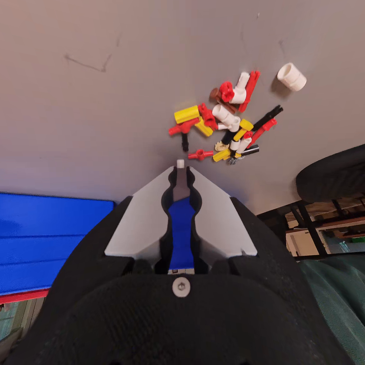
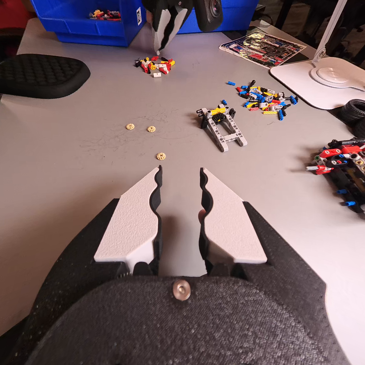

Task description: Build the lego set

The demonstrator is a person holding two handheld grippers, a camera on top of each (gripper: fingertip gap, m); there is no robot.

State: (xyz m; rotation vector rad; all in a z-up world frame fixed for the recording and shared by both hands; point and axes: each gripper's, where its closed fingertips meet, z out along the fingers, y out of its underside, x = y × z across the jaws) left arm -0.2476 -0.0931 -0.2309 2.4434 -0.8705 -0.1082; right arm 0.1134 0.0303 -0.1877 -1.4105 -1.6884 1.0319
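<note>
Between the left gripper's [image 1: 180,167] closed fingers, left wrist view: one small white peg [image 1: 180,163], pinched at the tips, just beside the loose pile of red, yellow and white pieces [image 1: 223,118] on the grey tabletop [image 1: 98,98]. Right wrist view: right gripper [image 2: 180,169], fingers apart, empty, near three tan gears [image 2: 161,156]; grey frame sub-assembly [image 2: 223,124] ahead. Step judged: part retrieval. Next: carry the peg to the frame, align with a hole.

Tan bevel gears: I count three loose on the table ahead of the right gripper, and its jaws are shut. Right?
Not quite. The right gripper is open and empty, as the right wrist view shows. The three tan bevel gears do lie loose on the table ahead.
</note>
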